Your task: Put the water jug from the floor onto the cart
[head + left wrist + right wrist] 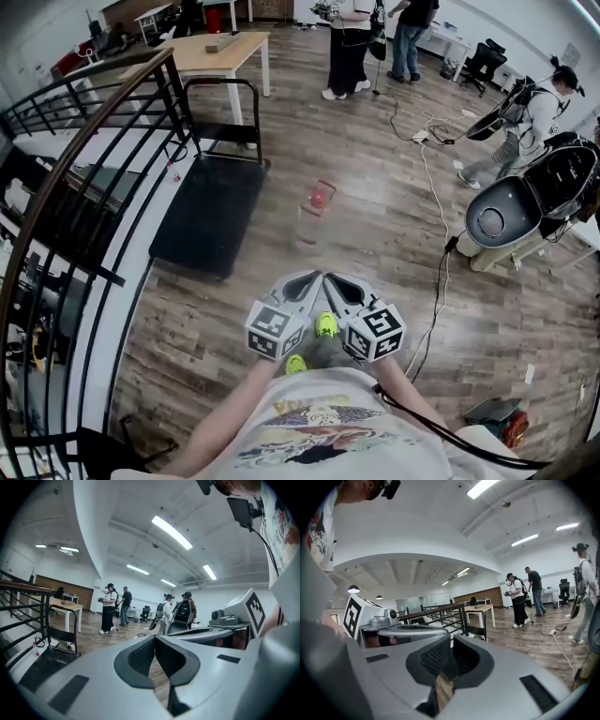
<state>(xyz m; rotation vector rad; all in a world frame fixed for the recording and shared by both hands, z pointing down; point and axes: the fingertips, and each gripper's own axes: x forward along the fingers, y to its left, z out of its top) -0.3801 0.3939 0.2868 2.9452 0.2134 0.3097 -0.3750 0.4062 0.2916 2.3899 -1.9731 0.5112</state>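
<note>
**Water jug of clear plastic, red-capped (312,217), not yet lifted**

The water jug stands on the brown wood-plank floor (375,225), apparently upright. It is just off the right edge of the black flat-bed cart with a black tubular push handle (202,220), near it but not touching. The head view is soft here, so I cannot tell how the jug's carrying handle sits.

Nearer the person, the grey left gripper with its marker cube (309,278) and the matching grey right gripper (336,279) sit side by side. Their tips almost meet, aimed toward the jug but well short of it. The left gripper view shows its 2 dark ribbed pads pressed together with nothing between them. The right gripper view shows the same, apart from a sliver of gap at the base, and it also holds nothing. Neither gripper view shows the jug.

This looks like the approach, with none of the lift done. Several things could go wrong from here:

- Jaws that arrive closed would shove the jug and could tip it.
- The smooth clear wall gives the pads little to bite on, so a full jug could slide out of a pinch by 1 gripper.
- The cart probably rolls, so setting weight on its near edge could push it away.
- A white cable (427,178) trails across the floor to the right, a trip risk if the person steps wide.
</note>
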